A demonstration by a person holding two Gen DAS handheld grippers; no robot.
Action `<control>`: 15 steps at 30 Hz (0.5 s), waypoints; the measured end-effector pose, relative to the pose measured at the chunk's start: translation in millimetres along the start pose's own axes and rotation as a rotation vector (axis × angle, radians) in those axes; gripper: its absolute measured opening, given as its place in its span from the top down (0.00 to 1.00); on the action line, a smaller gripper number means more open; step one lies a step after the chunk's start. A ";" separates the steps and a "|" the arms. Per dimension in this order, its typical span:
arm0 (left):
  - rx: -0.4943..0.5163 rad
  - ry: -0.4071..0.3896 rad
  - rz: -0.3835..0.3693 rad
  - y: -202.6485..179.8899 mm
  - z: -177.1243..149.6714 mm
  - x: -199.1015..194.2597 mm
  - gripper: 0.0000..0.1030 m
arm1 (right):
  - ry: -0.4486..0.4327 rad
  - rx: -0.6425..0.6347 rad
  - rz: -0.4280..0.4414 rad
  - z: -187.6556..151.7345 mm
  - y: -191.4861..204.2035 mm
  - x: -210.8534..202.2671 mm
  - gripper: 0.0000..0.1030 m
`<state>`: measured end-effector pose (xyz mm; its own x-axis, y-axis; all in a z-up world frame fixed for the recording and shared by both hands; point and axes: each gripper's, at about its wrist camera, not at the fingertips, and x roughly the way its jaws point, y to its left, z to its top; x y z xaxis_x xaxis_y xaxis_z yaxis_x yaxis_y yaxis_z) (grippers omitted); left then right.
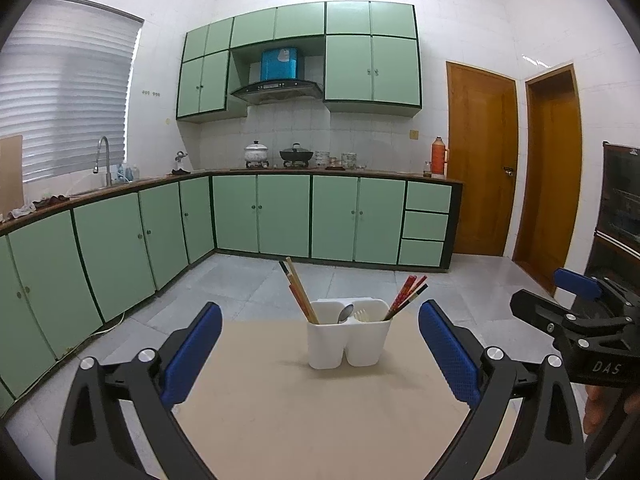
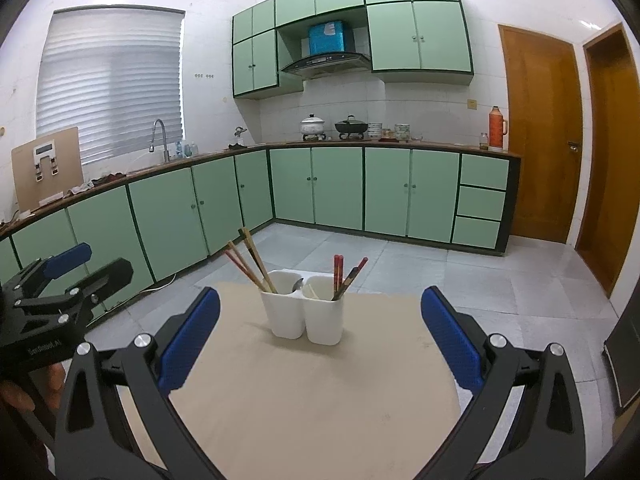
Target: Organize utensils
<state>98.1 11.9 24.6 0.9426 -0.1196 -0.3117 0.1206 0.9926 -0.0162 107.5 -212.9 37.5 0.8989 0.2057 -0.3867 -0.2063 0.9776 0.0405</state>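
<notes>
A white two-compartment utensil holder stands near the far edge of a beige table. Its left compartment holds wooden chopsticks and a metal spoon. Its right compartment holds red and black chopsticks and a pale plastic utensil. My left gripper is open and empty, short of the holder. My right gripper is open and empty, also short of it. Each gripper shows in the other's view, the right one and the left one.
Green kitchen cabinets line the far wall and the left side beyond a tiled floor. Two wooden doors are at the right. A dark cabinet stands at the far right.
</notes>
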 end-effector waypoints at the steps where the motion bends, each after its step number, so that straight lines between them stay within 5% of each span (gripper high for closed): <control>1: 0.000 0.003 -0.001 1.1 -0.7 0.0 0.06 | 0.000 -0.001 0.001 0.1 0.2 0.3 0.05; 15: -0.007 0.031 -0.007 5.6 -5.3 8.7 0.06 | 0.029 0.010 0.013 -0.3 -0.5 15.8 0.05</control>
<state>105.3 16.5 16.7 0.9317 -0.1255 -0.3409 0.1243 0.9919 -0.0254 121.7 -210.1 31.1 0.8848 0.2173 -0.4123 -0.2142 0.9753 0.0545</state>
